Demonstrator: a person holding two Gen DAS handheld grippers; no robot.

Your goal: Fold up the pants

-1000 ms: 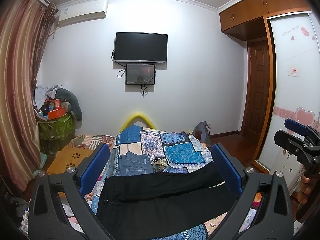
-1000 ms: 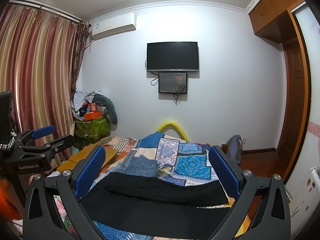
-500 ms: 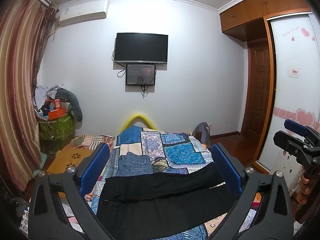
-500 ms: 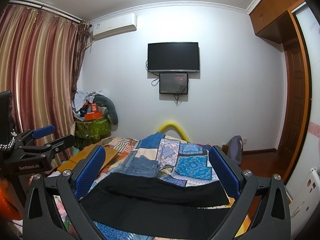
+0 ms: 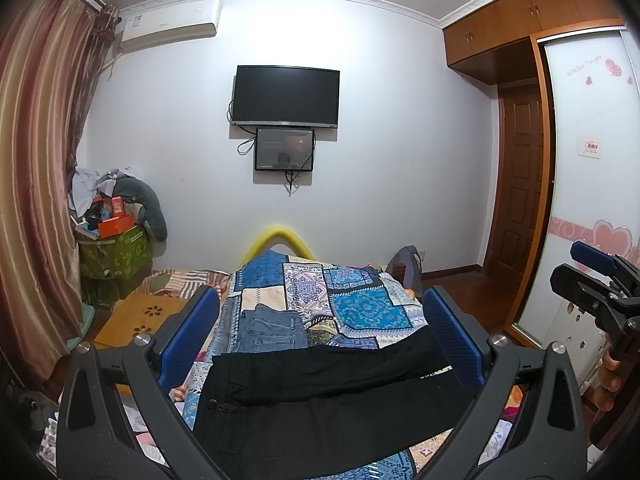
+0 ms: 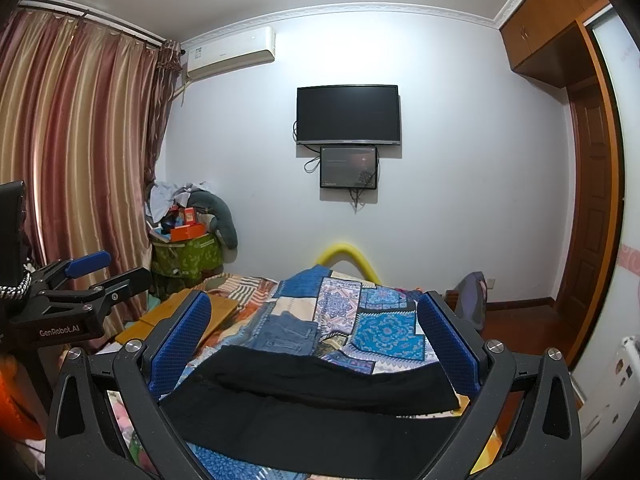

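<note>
Below, each tool (image 5: 320, 336) (image 6: 314, 336) gapes empty over black pants (image 5: 320, 400), near edge cut off.

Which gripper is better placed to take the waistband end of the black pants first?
Left, probably. In its own view the black pants' buttoned waistband end lies nearer the left gripper. The right gripper faces the leg end. Both are open and apart from the cloth.

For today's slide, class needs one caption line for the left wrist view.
Open left gripper hovers above black pants spread across a patchwork bedspread, folded jeans beyond.
</note>
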